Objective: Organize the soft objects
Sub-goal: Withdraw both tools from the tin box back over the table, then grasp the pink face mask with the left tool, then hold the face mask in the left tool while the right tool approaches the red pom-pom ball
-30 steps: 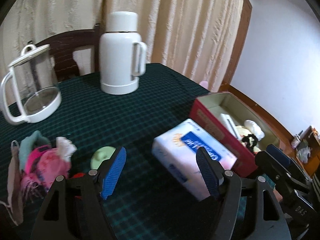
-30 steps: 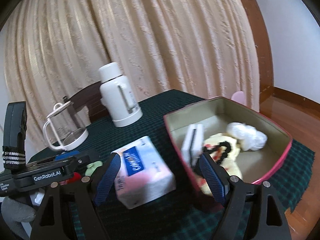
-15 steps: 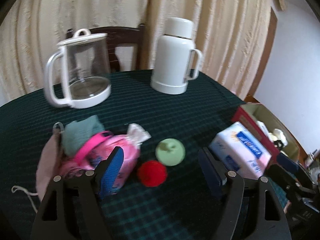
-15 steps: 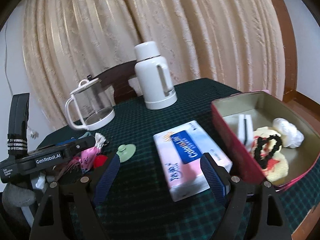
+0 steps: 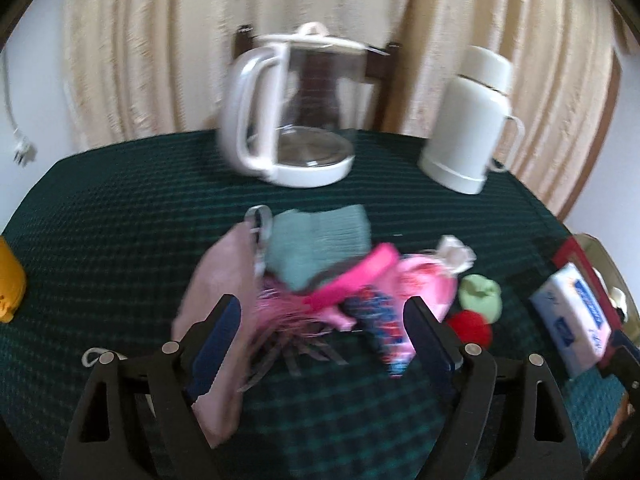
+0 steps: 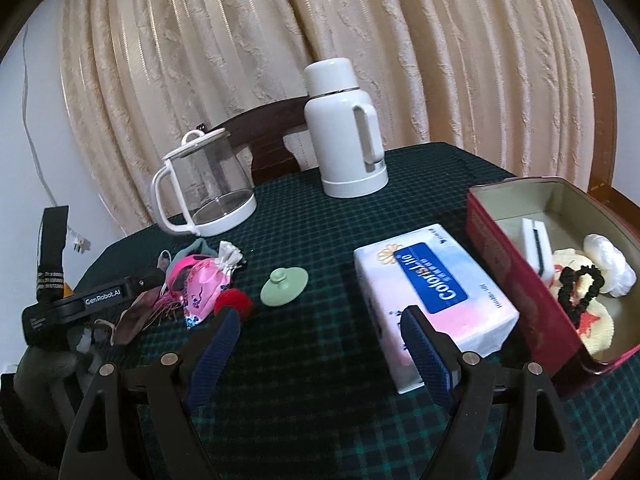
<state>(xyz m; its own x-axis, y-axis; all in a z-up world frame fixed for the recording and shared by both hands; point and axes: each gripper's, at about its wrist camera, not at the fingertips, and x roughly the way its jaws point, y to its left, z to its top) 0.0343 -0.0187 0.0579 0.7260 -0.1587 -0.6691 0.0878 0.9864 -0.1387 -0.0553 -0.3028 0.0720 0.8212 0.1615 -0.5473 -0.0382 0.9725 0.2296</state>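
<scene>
The left gripper (image 5: 322, 326) stands wide; its jaws have just been opening further, and the pads press on nothing. Between and just beyond its fingers lies the heap of soft things (image 5: 320, 276) near the left edge of the table (image 5: 120, 208): a dusty pink cloth (image 5: 218, 280), a folded teal cloth (image 5: 320, 240), a pink drawstring pouch (image 5: 424, 284) and some tassels. The view is blurred, so whether a fingertip brushes the pink cloth cannot be told. The right gripper (image 6: 320, 338) is also wide and empty, hovering over bare tablecloth, with the tissue pack (image 6: 432, 288) just beside its right finger.

Beside the heap lie a red pompom (image 6: 234, 304) and a green lid-like piece (image 6: 284, 286); whether that piece is soft cannot be told. At the right edge sits the red tin (image 6: 504, 248), already holding a yellow knitted piece (image 6: 592, 324), a black scrunchie (image 6: 580, 284), a white bundle (image 6: 608, 258) and a small white block (image 6: 536, 244).

So the task looks partly done: some things are in the tin, while the heap, the pompom and perhaps the tissue pack remain on the table. At the far edge stand a glass kettle (image 6: 208, 188) and a white flask (image 6: 344, 132), apart from all this.
</scene>
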